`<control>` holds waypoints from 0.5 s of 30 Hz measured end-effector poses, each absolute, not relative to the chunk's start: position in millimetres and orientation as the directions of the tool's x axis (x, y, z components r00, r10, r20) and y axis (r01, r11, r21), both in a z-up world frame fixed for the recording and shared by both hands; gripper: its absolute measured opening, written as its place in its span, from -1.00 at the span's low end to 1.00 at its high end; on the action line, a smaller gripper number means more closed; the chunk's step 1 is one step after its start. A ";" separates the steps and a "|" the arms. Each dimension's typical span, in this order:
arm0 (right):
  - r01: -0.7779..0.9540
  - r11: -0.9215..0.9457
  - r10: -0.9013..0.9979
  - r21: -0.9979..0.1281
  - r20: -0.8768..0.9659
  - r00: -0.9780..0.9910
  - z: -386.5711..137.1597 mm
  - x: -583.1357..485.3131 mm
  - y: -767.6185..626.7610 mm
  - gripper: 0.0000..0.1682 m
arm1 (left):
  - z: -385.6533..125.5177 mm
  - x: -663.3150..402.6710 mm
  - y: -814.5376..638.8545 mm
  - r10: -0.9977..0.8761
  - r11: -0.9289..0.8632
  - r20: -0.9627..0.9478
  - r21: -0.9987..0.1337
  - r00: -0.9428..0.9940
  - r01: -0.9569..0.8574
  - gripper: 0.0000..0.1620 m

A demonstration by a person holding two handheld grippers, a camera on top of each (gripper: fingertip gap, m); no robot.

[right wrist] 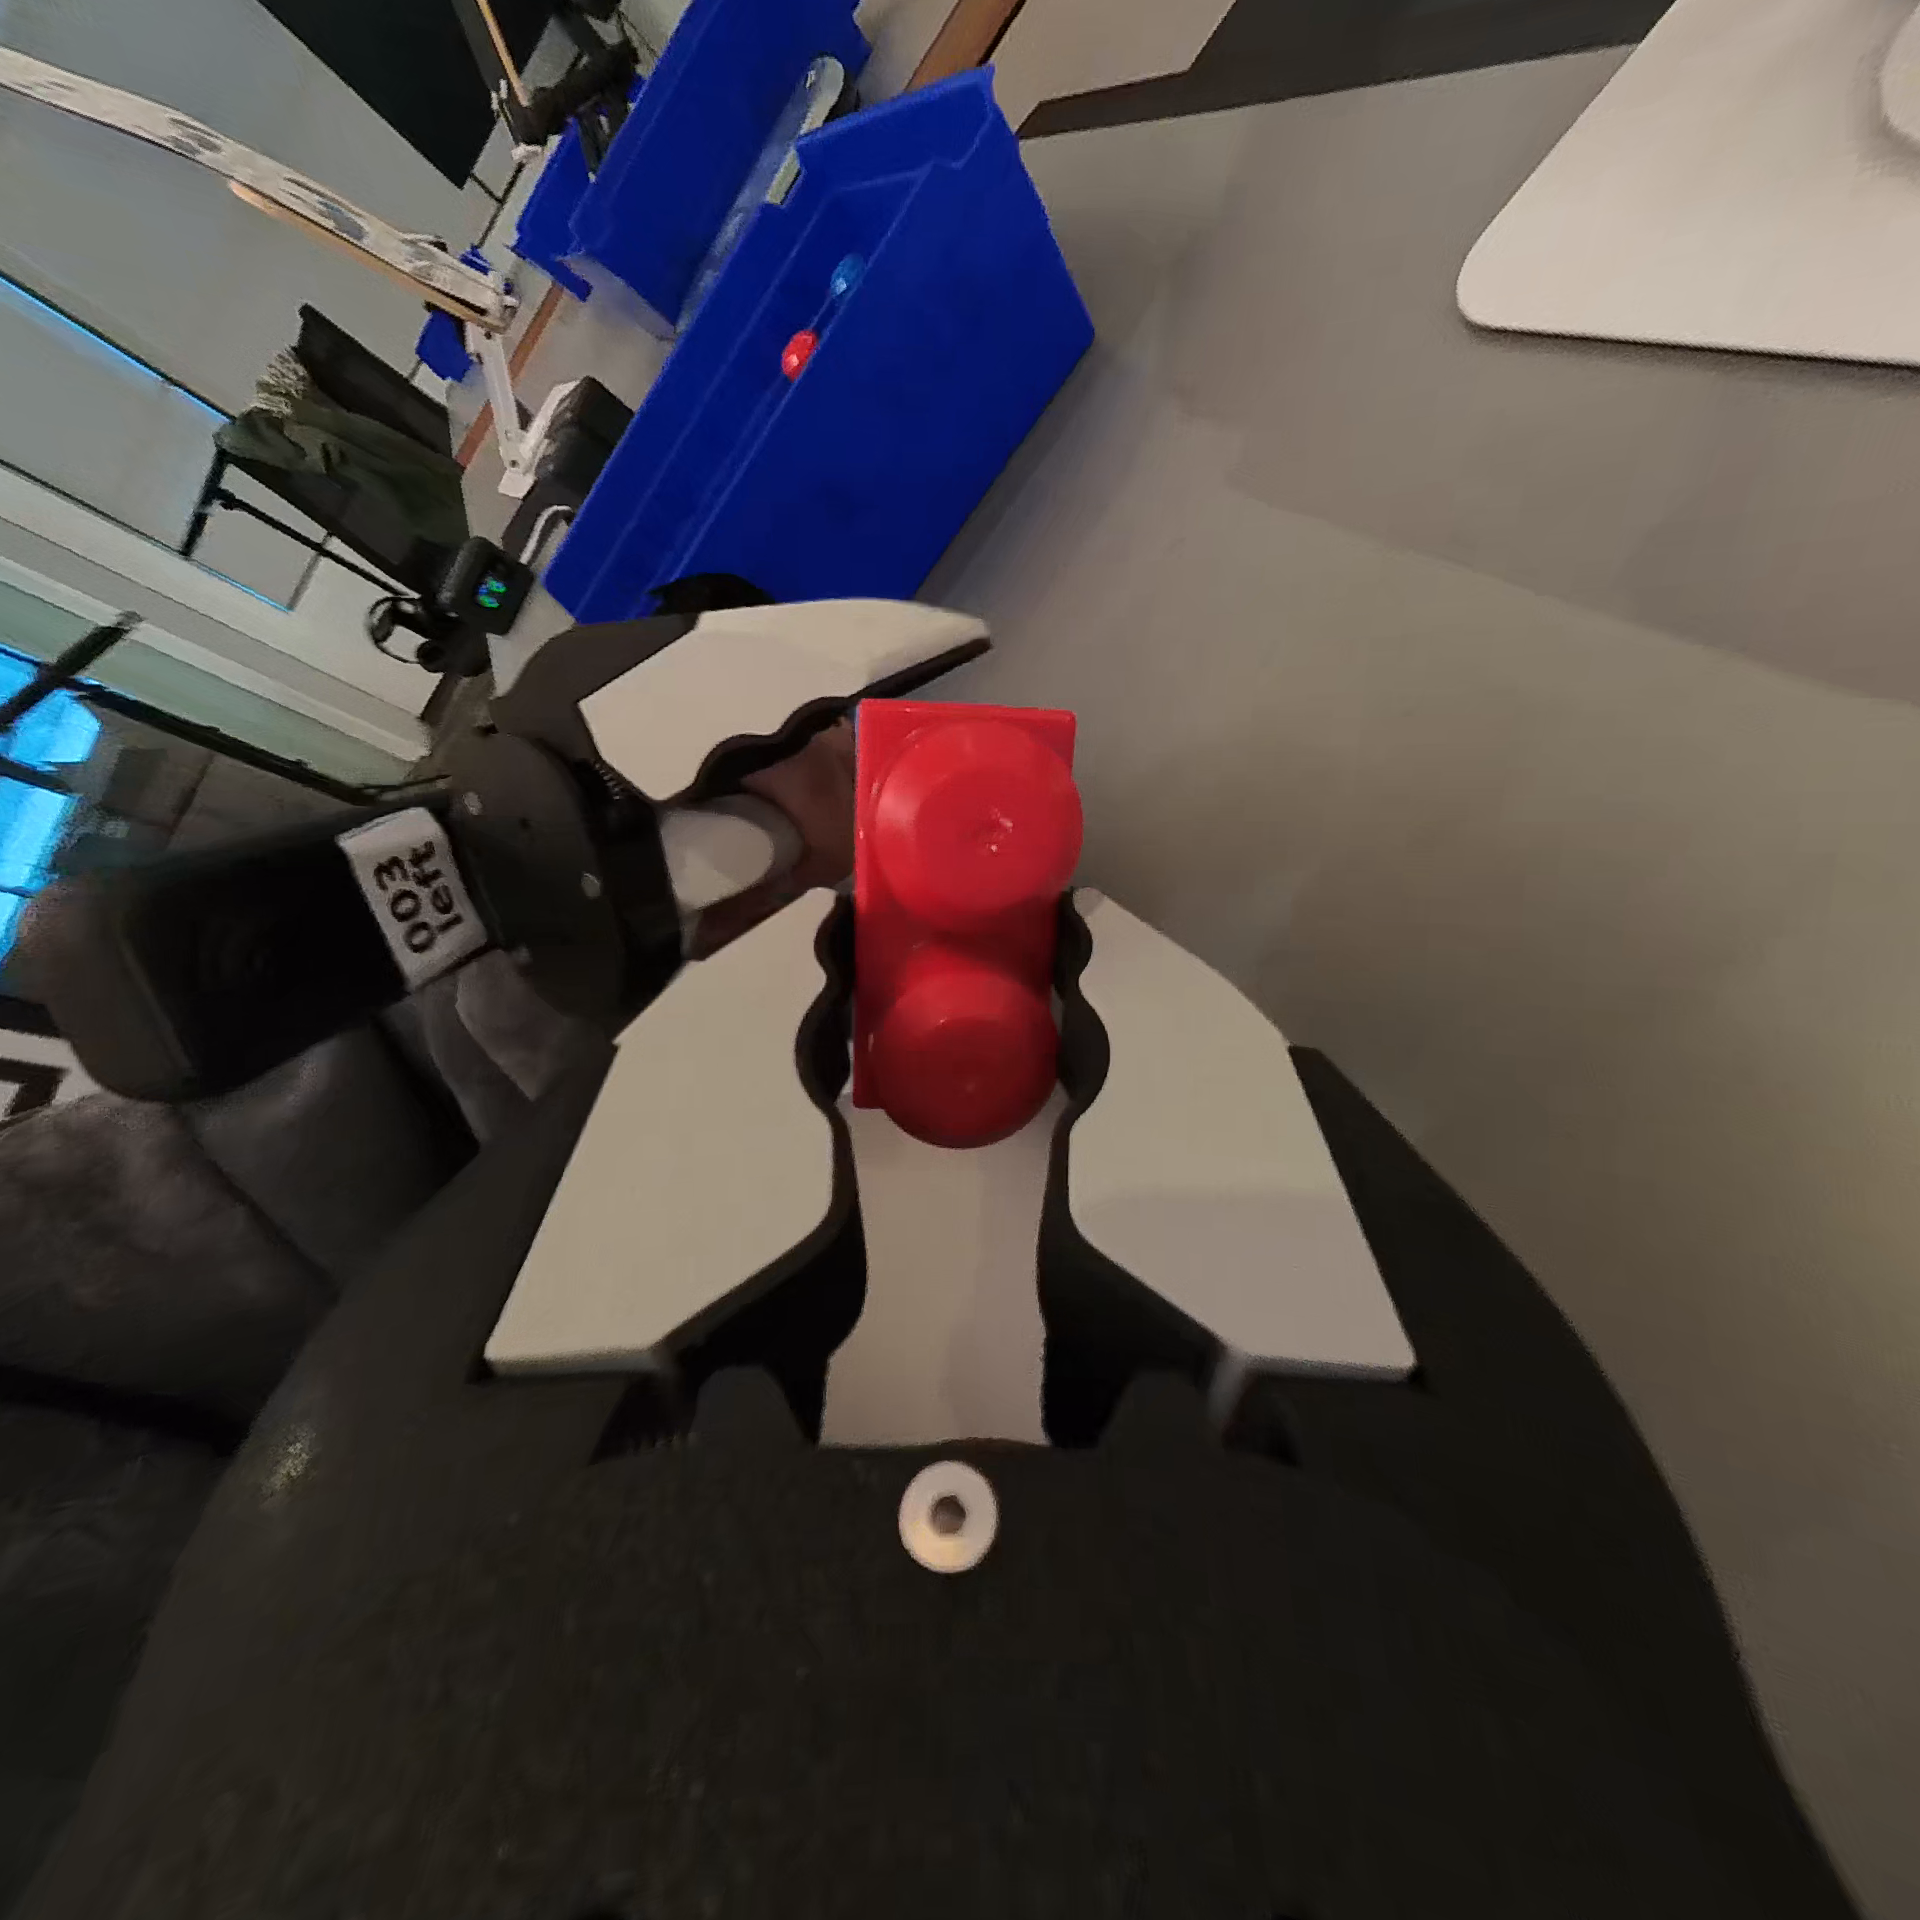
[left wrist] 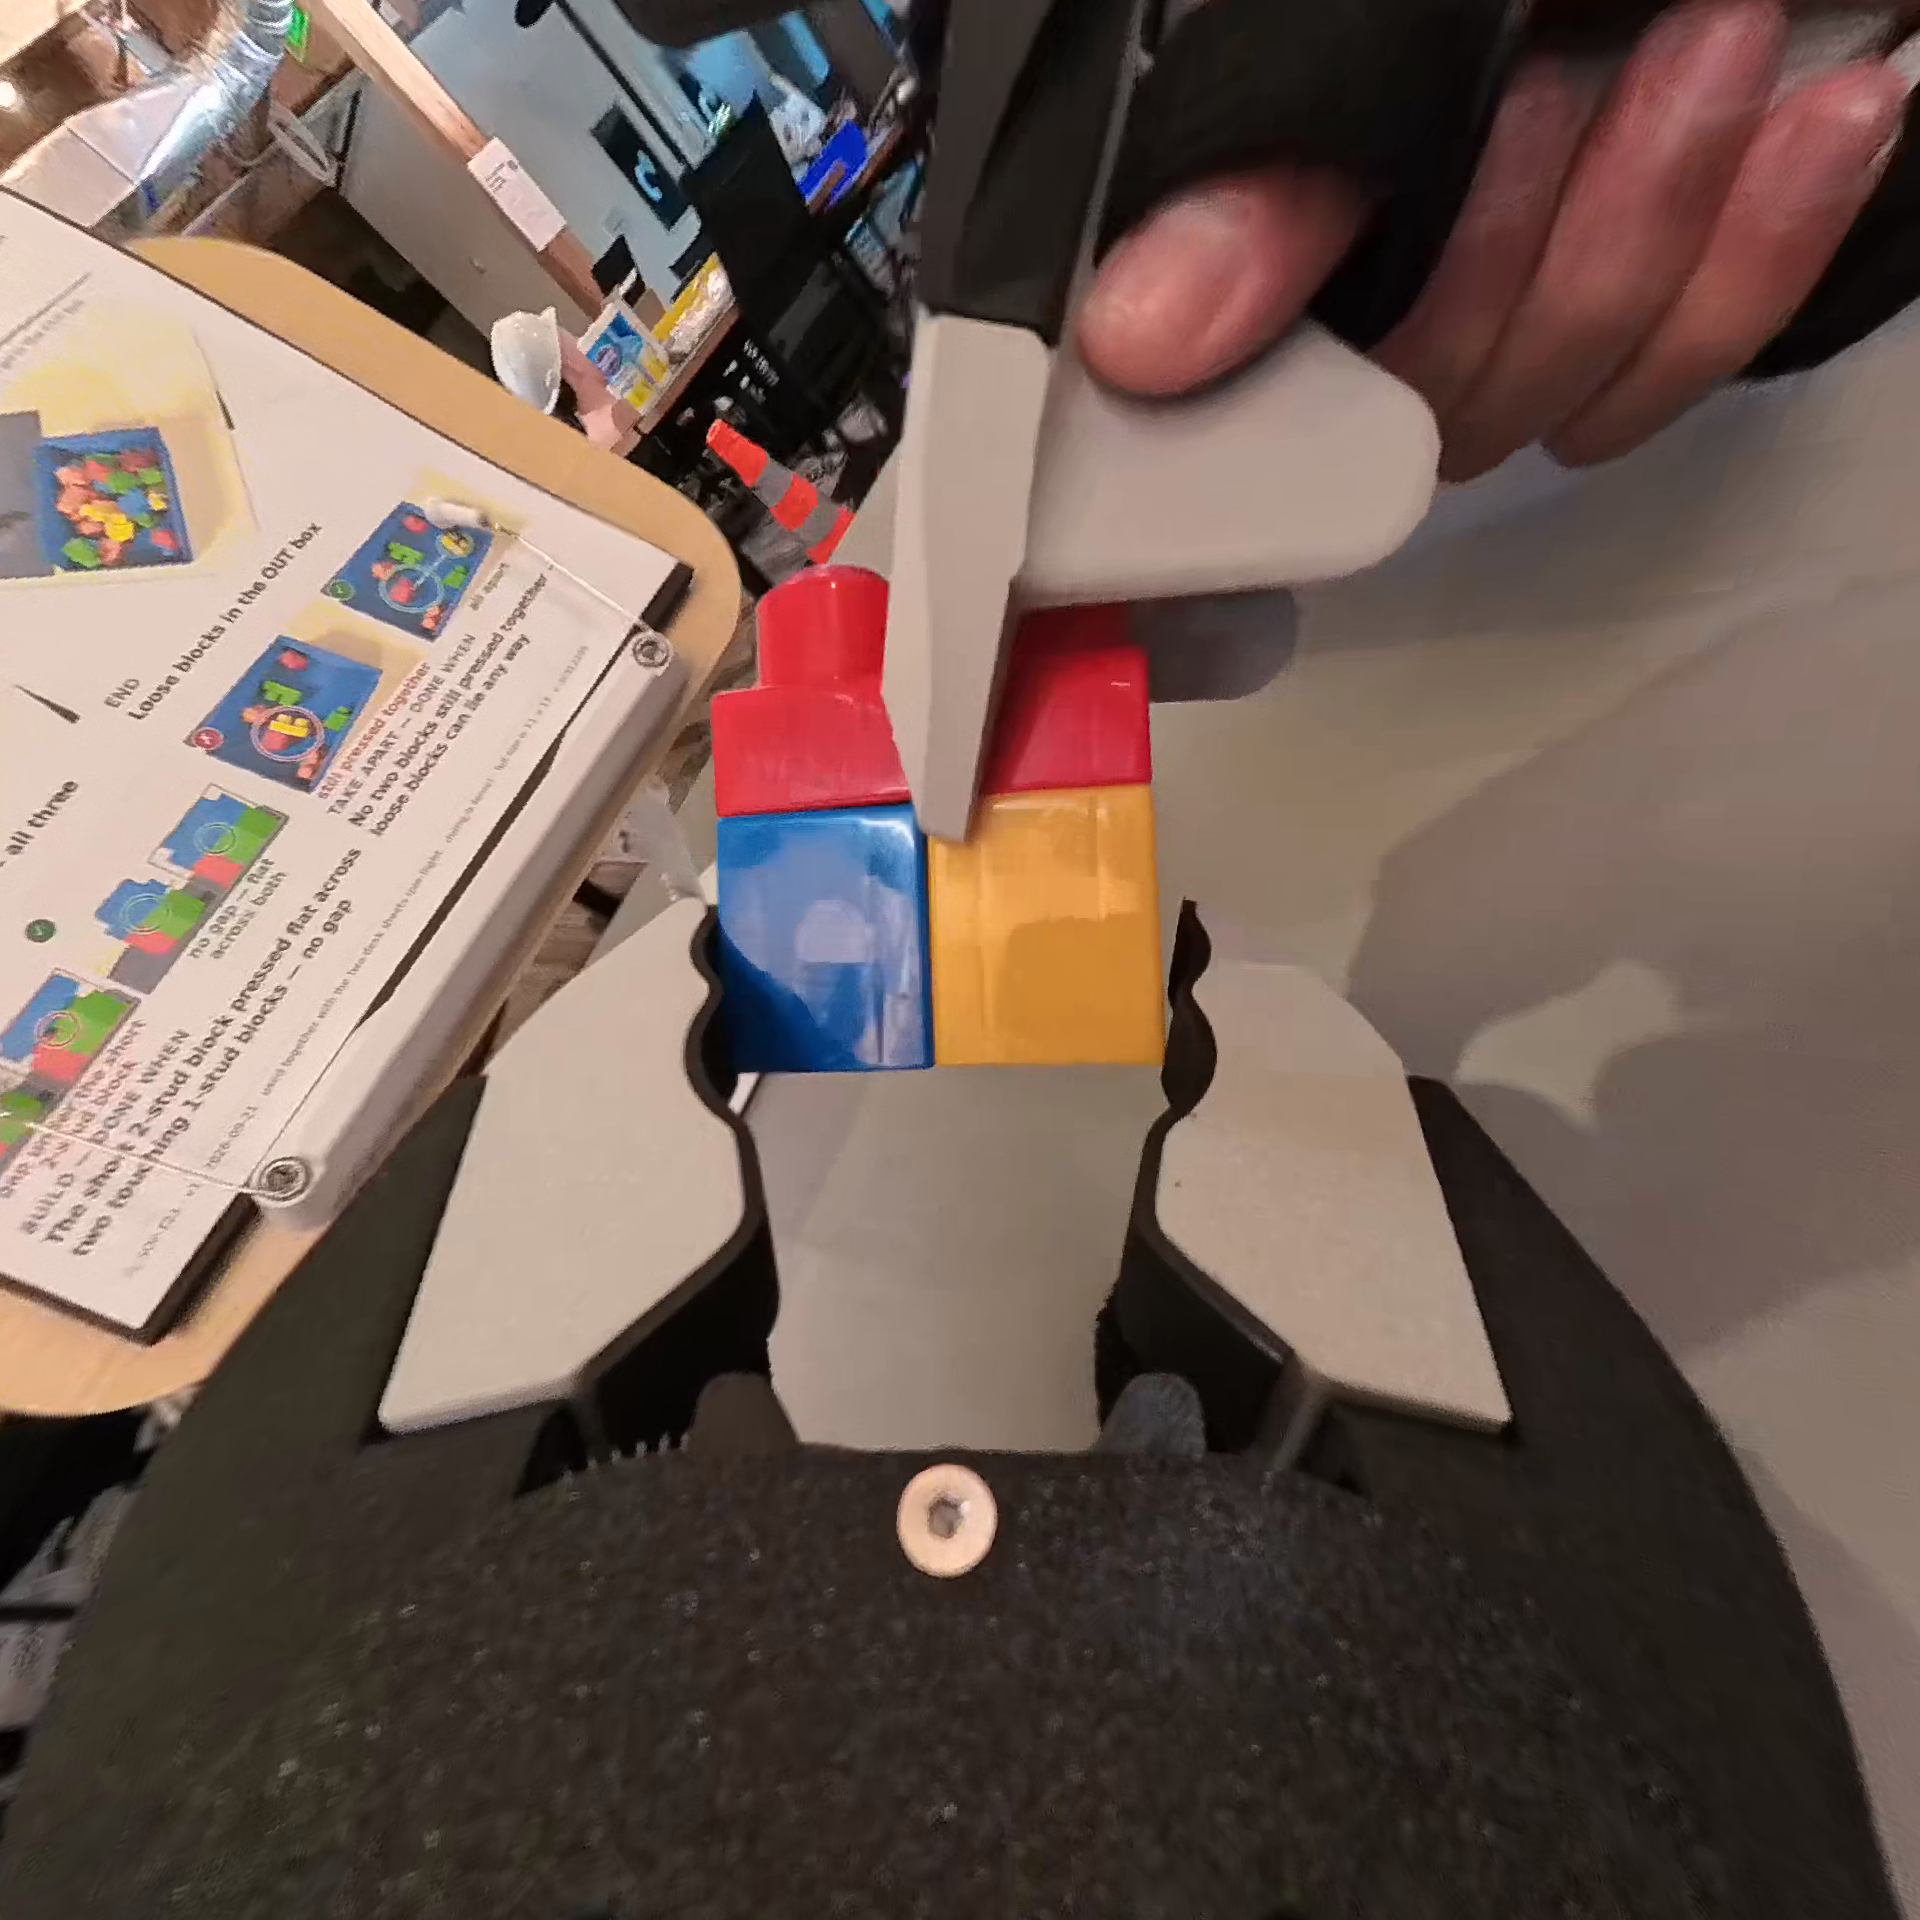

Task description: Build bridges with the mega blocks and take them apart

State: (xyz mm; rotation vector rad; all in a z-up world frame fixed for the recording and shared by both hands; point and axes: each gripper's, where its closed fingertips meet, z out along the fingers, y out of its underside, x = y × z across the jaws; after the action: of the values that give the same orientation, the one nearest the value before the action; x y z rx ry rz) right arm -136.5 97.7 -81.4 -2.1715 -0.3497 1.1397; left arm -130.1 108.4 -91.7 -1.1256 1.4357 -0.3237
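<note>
A small bridge is held above the grey table. A blue block (left wrist: 821, 935) and a yellow block (left wrist: 1044, 925) sit side by side, with a red two-stud block (left wrist: 810, 727) pressed across their tops. My left gripper (left wrist: 940, 956) is shut on the blue and yellow pair, one finger on each outer side. My right gripper (right wrist: 961, 935) comes down from above and is shut on the red block (right wrist: 966, 821), gripping it across its width. In the left wrist view a finger of the right gripper (left wrist: 951, 644) covers the red block's middle. The left gripper (right wrist: 790, 717) shows beside the red block in the right wrist view.
An instruction sheet on a wooden board (left wrist: 312, 779) lies to the left. Blue bins (right wrist: 831, 395) stand behind the bridge, and a red piece and a blue piece show in the nearest one. A white mat (right wrist: 1714, 208) lies at the far right. A person's hand (left wrist: 1455, 260) holds the right gripper. Both grippers' tips are close together, under 4 cm apart.
</note>
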 end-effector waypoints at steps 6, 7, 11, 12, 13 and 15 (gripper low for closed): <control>-0.122 -0.588 0.432 -0.799 -0.438 0.788 -24.6 -59.4 72.0 -0.56 | -62.8 -139.2 97.1 -0.806 0.417 -0.511 -0.848 0.298 -0.327 -0.11; -0.111 -0.561 0.402 -0.821 -0.387 0.830 -13.0 -40.1 62.7 -0.56 | -62.7 -141.8 102.8 -0.820 0.357 -0.459 -0.877 0.341 -0.323 -0.18; -0.093 -0.522 0.220 -0.848 -0.239 0.946 21.8 46.0 23.6 -0.56 | -92.9 -144.6 111.0 -0.918 -0.033 -0.109 -0.937 0.381 -0.348 -0.18; -0.088 -0.532 0.140 -0.842 -0.191 0.972 24.2 73.1 15.5 -0.56 | -101.0 -145.7 111.5 -0.920 -0.112 -0.041 -0.926 0.390 -0.360 -0.18; -0.091 -0.557 0.054 -0.825 -0.145 0.988 22.8 100.2 7.6 -0.56 | -106.1 -145.7 109.7 -0.923 -0.166 0.015 -0.917 0.385 -0.363 -0.14; -0.144 -0.629 -0.081 -0.764 -0.120 0.989 11.5 141.8 -4.6 -0.56 | -111.4 -148.4 112.1 -0.908 -0.233 0.071 -0.906 0.414 -0.355 -0.18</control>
State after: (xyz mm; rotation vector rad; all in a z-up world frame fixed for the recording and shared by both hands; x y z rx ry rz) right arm 141.8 -4.6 11.5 -2.2532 0.1556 0.0929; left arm -148.4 112.1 -111.4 -1.7870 1.0924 -0.7871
